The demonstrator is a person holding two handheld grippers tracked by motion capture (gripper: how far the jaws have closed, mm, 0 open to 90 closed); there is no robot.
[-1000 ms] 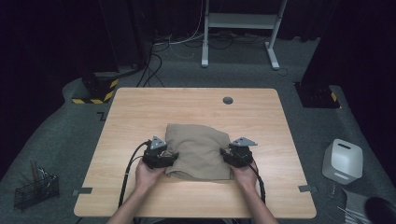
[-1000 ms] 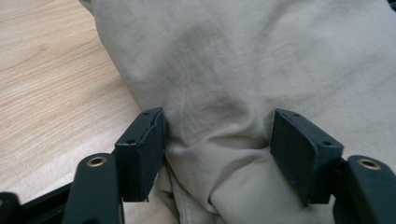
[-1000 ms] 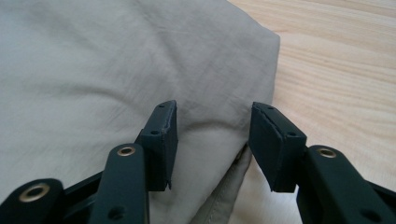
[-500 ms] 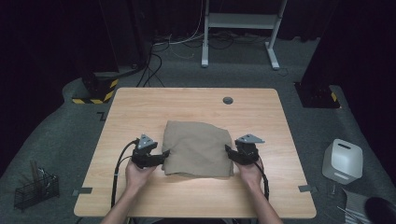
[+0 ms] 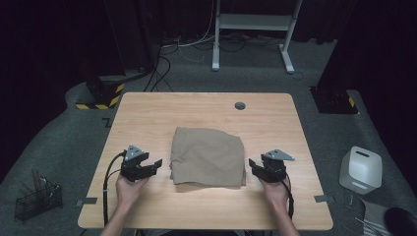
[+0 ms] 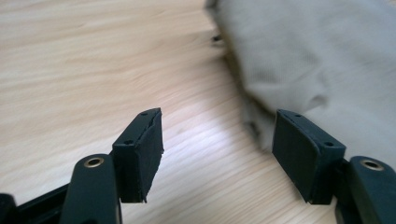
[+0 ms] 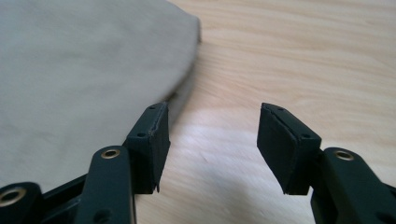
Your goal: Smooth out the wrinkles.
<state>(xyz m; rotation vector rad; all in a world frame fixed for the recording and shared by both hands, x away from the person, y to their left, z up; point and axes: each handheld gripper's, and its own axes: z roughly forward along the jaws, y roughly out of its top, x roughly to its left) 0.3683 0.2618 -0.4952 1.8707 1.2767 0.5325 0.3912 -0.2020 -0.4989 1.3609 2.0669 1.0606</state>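
A folded tan cloth (image 5: pixel 208 156) lies flat in the middle of the wooden table (image 5: pixel 147 113). My left gripper (image 5: pixel 156 163) hovers just left of the cloth, a small gap away, jaws open. In the left gripper view the left gripper (image 6: pixel 217 154) has bare wood between its pads, with the cloth (image 6: pixel 322 56) ahead to the right. My right gripper (image 5: pixel 252 164) stands just off the cloth's right edge. Its jaws have just been opening. In the right gripper view the right gripper (image 7: pixel 212 144) holds nothing, and the cloth (image 7: pixel 84 70) lies to its left.
A round cable hole (image 5: pixel 240 105) sits near the table's far edge. On the floor are a white box (image 5: pixel 361 169) at the right, a black wire basket (image 5: pixel 37 199) at the left, a yellow-black striped base (image 5: pixel 101 96) and a white frame (image 5: pixel 255 24) behind.
Both hands have drawn outward from the cloth's near corners, the left one leftward and the right one rightward. Both grippers have let go of the cloth, which stays flat.
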